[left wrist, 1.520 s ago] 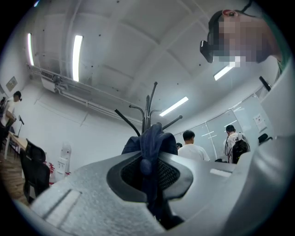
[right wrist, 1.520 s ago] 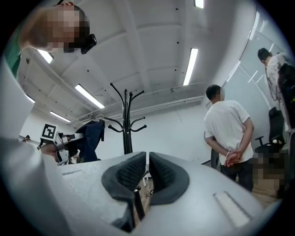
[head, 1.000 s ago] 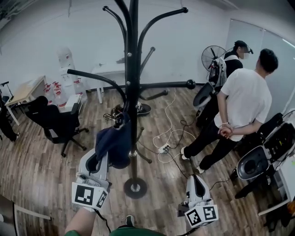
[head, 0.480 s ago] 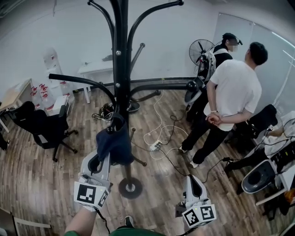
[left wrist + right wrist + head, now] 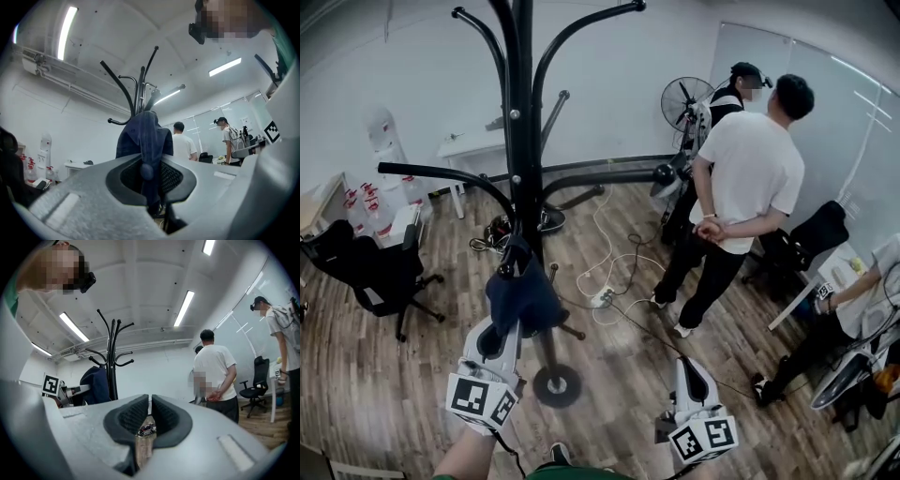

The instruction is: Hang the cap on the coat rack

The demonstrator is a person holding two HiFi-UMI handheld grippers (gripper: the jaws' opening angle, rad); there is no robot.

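- Head view: you are pinching the cap [image 5: 521, 298] in your left gripper [image 5: 508, 326]; it is hanging lengthwise beside the coat rack [image 5: 522, 141] pole, just ahead of the jaws.
- Left gripper view: the jaws are clamping the cap's cloth, with hooks rising directly behind it.
- Right gripper view: your right gripper [image 5: 150, 404] is sitting pressed together and empty, farther from the cap.

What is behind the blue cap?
The black coat rack stands right behind the cap, and its hooks poke out above. The left claw pinches the cap. The cloth covers the lower part of the rack, so that part cannot be seen.
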